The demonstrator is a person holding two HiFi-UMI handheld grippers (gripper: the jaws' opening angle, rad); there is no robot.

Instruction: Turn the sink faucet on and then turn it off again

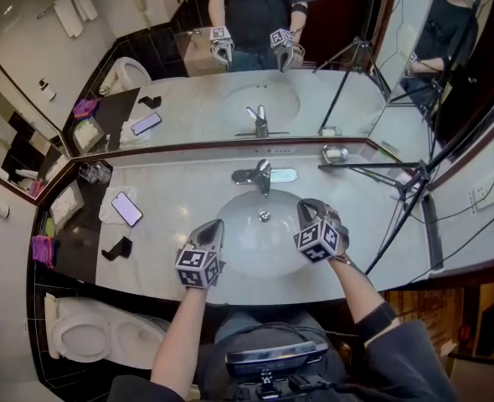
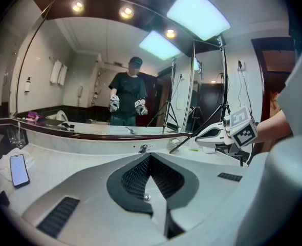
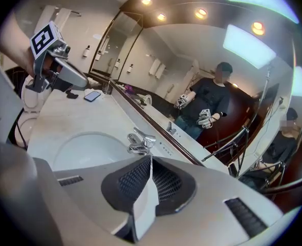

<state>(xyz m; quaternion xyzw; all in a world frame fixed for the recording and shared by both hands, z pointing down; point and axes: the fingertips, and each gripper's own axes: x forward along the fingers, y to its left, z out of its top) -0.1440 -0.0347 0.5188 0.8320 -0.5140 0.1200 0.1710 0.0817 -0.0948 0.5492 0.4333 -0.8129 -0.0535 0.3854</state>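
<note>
**Both grippers empty and clear of the faucet**

The table (image 1: pixel 176 182) is a pale, glossy, marble-looking slab with a dark trim strip along the back where it meets the mirror (image 1: pixel 188 99). Sunk into it is a smooth white oval sink (image 1: pixel 230 224) with a small shiny drain in the middle. The faucet (image 1: pixel 259 175) is polished chrome: a chunky single-lever type on a flat oblong base plate, sitting at the back rim of the bowl with its spout pointing toward the person.

A flat rectangular phone (image 1: pixel 127 208) with a pale lit screen lies on a white cloth to the left of the sink.

The left gripper (image 1: pixel 214 224) and right gripper (image 1: pixel 306 207) both have matte grey shells, dark ribbed pads, and a black-and-white marker cube on the back.

Each gripper view shows its jaws pressed together with nothing between them. The left gripper's tip is (image 2: pixel 150 157) and the right gripper's tip is (image 3: pixel 151 159).

From the head view, both grippers hang over the near half of the sink, one on each side. The faucet is beyond them, roughly centred between the two and touching neither. In the right gripper view it sits just past the jaw tips, slightly left of them. In the left gripper view it's a small shape farther off, about in line with the tips.
</note>
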